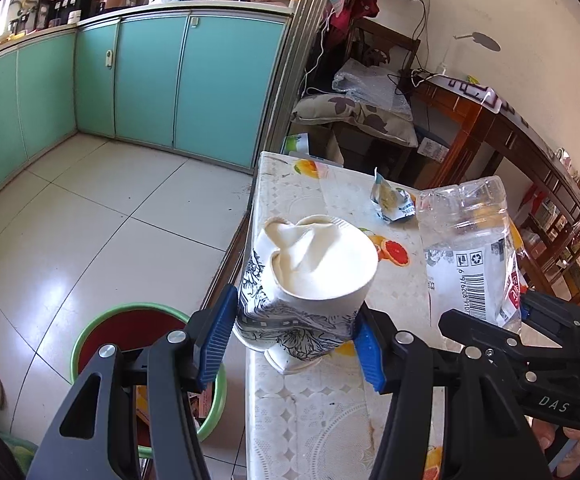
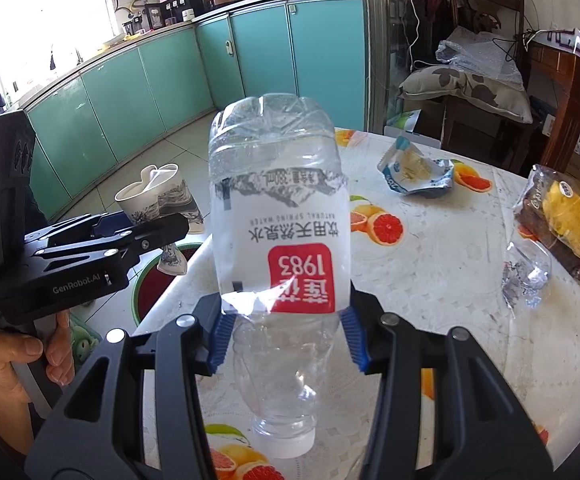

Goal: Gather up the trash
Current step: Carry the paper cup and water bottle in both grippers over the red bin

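The left gripper (image 1: 296, 344) squeezes a crushed white paper cup (image 1: 310, 272). The right gripper (image 2: 286, 336) squeezes a clear plastic water bottle (image 2: 280, 220). Neither is in the green-rimmed round bin (image 1: 90, 328) yet, and a torn blue-and-white wrapper (image 2: 414, 172) waits on the table.

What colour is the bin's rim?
Green, around a red inside; the bin shows best in the left wrist view.

A crumpled paper cup (image 1: 310, 276) with a matt cream inside and blue ink print. A clear, dented plastic bottle (image 2: 278, 216) with a glossy label. The counter (image 2: 430, 280) wears a shiny, lace-patterned plastic cloth. Floor tiles (image 1: 90, 220) gleam, smooth and glazed.
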Action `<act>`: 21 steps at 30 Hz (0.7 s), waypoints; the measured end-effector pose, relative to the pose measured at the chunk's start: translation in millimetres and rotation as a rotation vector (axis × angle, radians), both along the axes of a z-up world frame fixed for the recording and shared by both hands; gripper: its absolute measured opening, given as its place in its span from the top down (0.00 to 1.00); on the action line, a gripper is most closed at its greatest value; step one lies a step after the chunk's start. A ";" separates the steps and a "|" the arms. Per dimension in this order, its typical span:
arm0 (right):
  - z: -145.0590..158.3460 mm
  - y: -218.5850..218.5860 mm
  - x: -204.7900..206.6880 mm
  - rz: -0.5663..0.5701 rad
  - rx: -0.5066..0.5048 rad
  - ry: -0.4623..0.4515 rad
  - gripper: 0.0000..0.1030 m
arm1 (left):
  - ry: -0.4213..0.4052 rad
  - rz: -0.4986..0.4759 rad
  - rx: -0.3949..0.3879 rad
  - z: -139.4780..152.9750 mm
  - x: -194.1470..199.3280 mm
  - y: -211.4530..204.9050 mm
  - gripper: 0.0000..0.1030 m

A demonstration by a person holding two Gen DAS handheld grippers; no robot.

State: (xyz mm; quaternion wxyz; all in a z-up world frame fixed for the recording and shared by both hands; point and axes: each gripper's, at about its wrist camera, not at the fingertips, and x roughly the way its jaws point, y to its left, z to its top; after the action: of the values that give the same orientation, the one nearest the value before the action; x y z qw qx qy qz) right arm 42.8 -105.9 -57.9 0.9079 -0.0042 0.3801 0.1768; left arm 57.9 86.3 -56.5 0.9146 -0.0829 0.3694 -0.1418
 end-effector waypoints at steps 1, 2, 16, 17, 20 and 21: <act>1.1 3.8 1.3 0.005 0.001 -0.001 0.55 | 0.000 0.006 -0.005 -0.4 0.7 4.1 0.48; 1.9 6.9 2.7 0.010 0.003 -0.001 0.55 | -0.001 0.015 -0.006 -1.1 1.6 8.3 0.48; -3.5 67.9 31.9 0.097 0.077 0.068 0.55 | 0.057 0.179 0.013 -25.9 18.2 75.3 0.48; -4.8 71.3 33.5 0.103 0.079 0.071 0.55 | 0.060 0.195 0.032 -27.7 18.8 78.8 0.48; -7.7 85.9 38.3 0.121 0.083 0.080 0.55 | 0.067 0.222 0.074 -32.7 19.2 87.2 0.48; -8.7 89.5 39.9 0.125 0.085 0.083 0.55 | 0.074 0.226 0.064 -34.9 19.8 91.7 0.48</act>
State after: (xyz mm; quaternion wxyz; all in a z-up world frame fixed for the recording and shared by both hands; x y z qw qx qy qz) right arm 82.6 -16.4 -66.6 0.8778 0.0181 0.4086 0.2493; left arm 77.7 178.1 -91.4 0.9126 -0.1000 0.3957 -0.0226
